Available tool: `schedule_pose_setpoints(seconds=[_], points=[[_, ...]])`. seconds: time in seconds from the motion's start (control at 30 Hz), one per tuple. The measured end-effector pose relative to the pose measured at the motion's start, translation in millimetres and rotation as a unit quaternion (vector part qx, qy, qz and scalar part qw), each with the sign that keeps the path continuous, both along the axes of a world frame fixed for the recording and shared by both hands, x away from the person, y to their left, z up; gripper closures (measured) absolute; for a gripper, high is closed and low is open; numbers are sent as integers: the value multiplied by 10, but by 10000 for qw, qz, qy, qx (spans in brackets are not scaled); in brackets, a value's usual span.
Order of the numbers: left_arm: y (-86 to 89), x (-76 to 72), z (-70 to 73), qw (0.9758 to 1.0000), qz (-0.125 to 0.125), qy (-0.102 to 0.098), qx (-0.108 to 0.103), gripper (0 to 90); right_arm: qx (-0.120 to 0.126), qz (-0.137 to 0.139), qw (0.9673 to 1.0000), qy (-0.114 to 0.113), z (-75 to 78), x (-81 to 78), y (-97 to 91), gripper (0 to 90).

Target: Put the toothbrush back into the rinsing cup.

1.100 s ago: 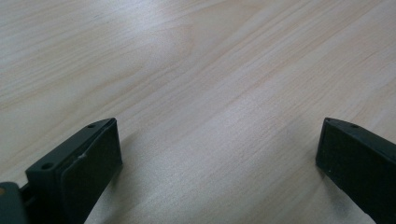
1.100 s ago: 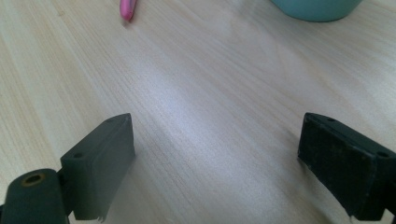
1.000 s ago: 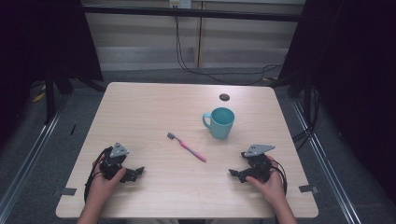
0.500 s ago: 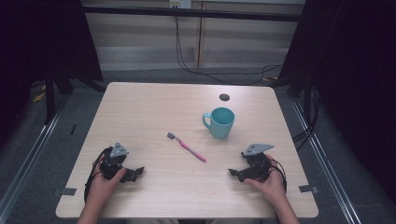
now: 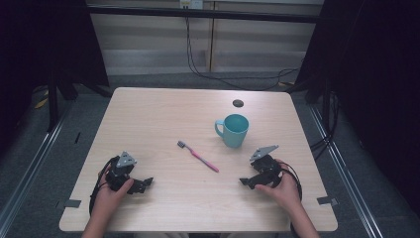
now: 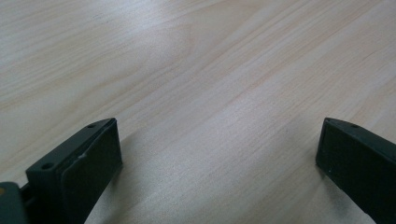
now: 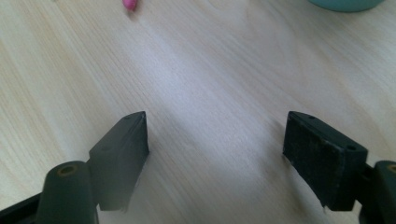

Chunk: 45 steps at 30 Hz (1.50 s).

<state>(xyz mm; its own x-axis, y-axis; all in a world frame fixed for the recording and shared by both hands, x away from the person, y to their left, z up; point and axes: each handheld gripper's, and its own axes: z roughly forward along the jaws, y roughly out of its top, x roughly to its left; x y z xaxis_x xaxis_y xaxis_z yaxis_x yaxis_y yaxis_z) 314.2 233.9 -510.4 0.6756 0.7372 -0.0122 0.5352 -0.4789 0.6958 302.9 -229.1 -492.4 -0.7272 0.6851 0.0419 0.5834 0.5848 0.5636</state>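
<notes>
A pink toothbrush [image 5: 198,156] lies flat at the middle of the wooden table [image 5: 163,109], bristle end pointing to the far left. Right of it stands a teal mug [image 5: 234,130], handle to the left. My left gripper [image 5: 141,184] rests low on the near left of the table, open, with bare wood between its jaws [image 6: 219,126]. My right gripper [image 5: 246,182] sits at the near right, open and empty [image 7: 217,126]; its jaws have just been closing a little. Ahead of it I see the toothbrush's handle tip [image 7: 129,4] and the mug's base [image 7: 345,3].
A dark round grommet [image 5: 238,103] is set in the tabletop behind the mug. Cables hang behind the far edge. Floor rails run along both sides of the table, and pieces of tape mark its near corners.
The right gripper has edged slightly left, toward the table's middle. The left hand, toothbrush and mug have stayed put.
</notes>
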Motion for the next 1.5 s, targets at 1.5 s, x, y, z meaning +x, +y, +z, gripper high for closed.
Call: schedule_pose_setpoints(seconds=[1.5], points=[[2,1,1,10000,-19,5,16,0,-574,642,9945,591,372,527,894,295]])
